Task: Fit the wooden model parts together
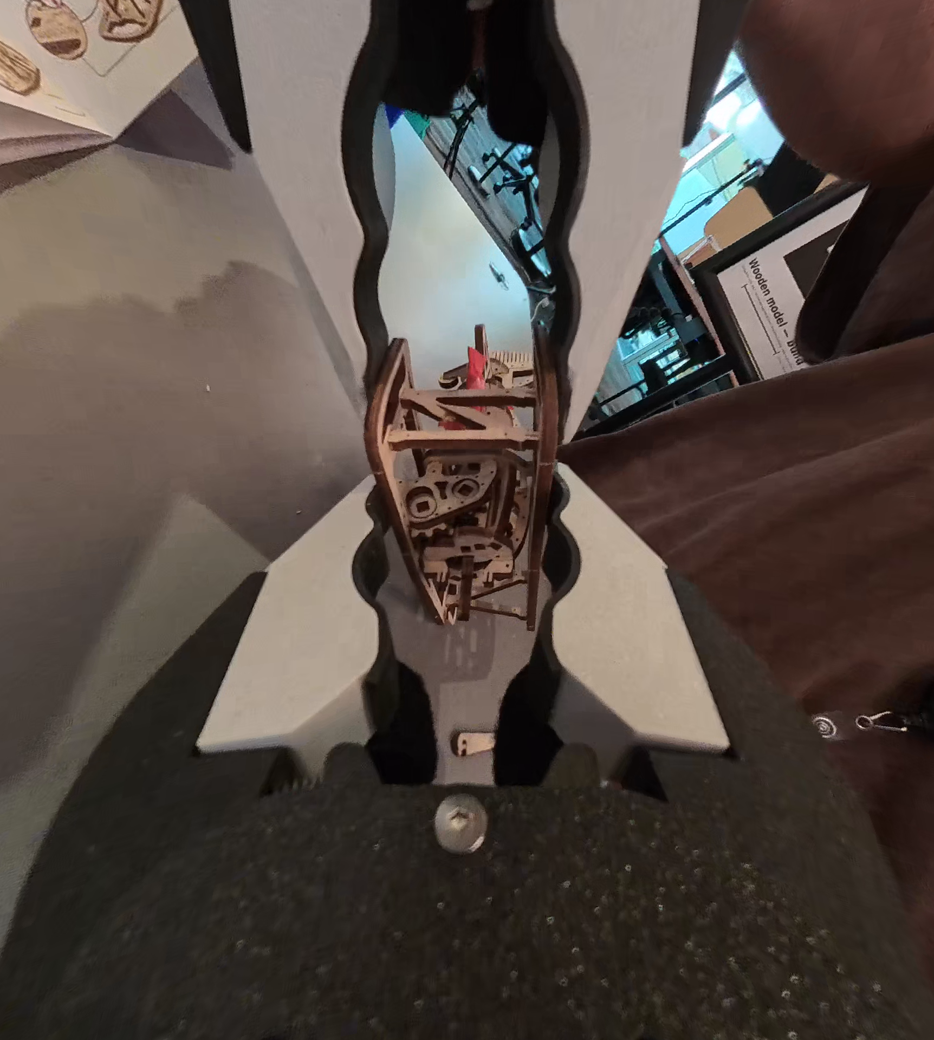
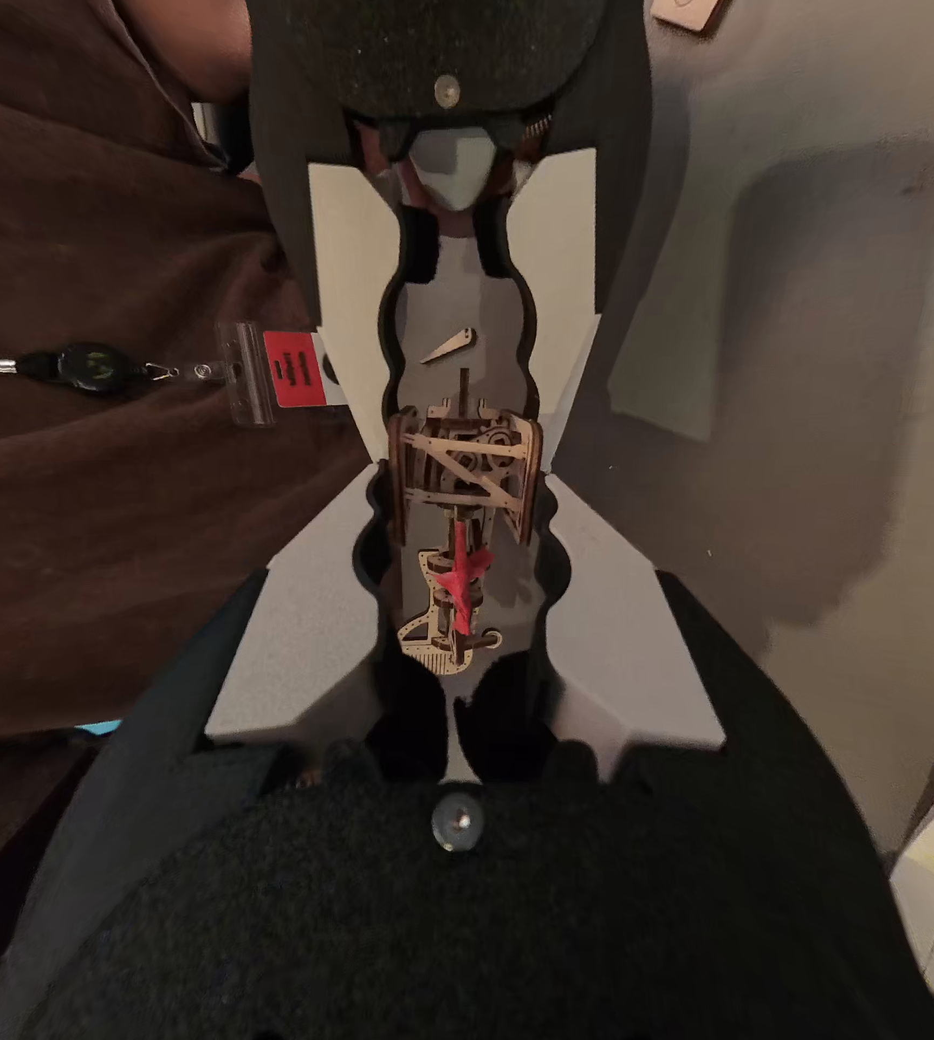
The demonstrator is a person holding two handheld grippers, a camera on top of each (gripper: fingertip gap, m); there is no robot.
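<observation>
Where grippers meet, model's flanks hidden.

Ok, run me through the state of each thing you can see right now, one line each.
wooden model: partly built, clamped from opposite ends by both grippers.
left gripper: shut on the model.
right gripper: shut on the model.
small loose wooden piece: lying flat on the table, untouched.
instruction booklet: open.

Grey tabletop, matte, under soft shadows; pale floor beyond its edge, in bluish daylight; dark stands and cables across it; shelving at the far side; bright window area above
</observation>
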